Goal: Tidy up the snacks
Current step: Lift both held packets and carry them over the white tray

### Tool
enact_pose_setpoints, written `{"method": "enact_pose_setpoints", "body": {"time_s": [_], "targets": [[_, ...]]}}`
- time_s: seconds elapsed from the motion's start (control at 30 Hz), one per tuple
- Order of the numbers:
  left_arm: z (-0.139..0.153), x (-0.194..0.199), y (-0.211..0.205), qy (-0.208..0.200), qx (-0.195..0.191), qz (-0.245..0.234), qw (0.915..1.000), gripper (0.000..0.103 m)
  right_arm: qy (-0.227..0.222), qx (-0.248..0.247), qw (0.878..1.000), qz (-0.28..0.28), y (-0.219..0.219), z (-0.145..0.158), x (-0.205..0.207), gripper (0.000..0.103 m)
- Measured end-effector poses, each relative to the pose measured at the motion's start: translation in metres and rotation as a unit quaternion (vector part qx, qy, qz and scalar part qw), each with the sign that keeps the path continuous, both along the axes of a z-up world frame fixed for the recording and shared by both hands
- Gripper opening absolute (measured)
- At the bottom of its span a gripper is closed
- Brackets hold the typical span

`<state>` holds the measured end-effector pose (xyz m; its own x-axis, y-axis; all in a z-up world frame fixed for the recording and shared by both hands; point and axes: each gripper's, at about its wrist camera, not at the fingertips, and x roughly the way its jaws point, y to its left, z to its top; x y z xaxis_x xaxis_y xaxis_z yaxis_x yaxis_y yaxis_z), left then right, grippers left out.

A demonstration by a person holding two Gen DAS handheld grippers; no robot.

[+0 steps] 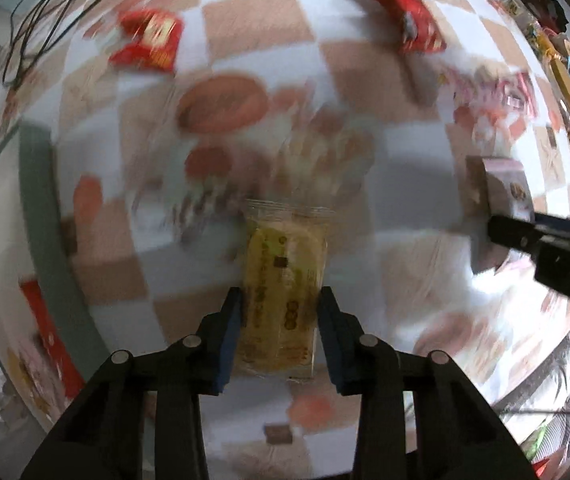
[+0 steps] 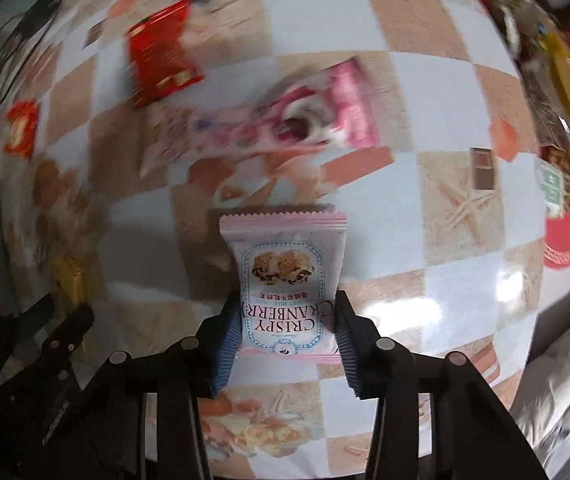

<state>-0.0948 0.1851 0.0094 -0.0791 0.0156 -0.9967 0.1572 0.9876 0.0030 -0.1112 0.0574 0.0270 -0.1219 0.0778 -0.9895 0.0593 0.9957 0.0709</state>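
- The left tool is clamped on a yellow snack packet, its blue pads pressing the two long sides near the packet's near end.
- That packet's long axis runs straight away from the tool, its clear crimped end pointing far, above the checked desk.
- The right tool grips a pink cranberry biscuit packet by its side edges, low down, serrated seal pointing far.
- Both packets look light and thin, with slick film and probably brittle contents; a gentle squeeze across the narrow width seems best.
- Farther off, blurred, a red packet and a pink packet lie on the desk.
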Motion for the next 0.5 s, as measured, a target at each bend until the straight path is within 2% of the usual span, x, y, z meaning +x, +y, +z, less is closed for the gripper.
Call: {"method": "enact_pose_setpoints", "body": {"time_s": [0.17, 0.23, 0.3, 0.5], "targets": [[-0.004, -0.024, 0.010, 0.005, 0.013, -0.009, 0.9999, 0.043, 0.002, 0.008, 0.999, 0.046, 0.026, 0.003, -0.035, 0.046], [-0.006, -0.024, 0.014, 0.008, 0.010, 0.001, 0.9999, 0.052, -0.001, 0.000, 0.998, 0.057, 0.034, 0.004, -0.049, 0.046], [-0.008, -0.019, 0.016, 0.008, 0.013, 0.006, 0.9999, 0.055, -0.002, -0.007, 0.998, 0.061, 0.038, 0.005, -0.057, 0.046], [-0.005, -0.012, 0.016, 0.004, 0.016, -0.001, 0.9999, 0.055, 0.005, -0.010, 0.999, 0.053, 0.050, 0.010, -0.064, 0.046]]}}
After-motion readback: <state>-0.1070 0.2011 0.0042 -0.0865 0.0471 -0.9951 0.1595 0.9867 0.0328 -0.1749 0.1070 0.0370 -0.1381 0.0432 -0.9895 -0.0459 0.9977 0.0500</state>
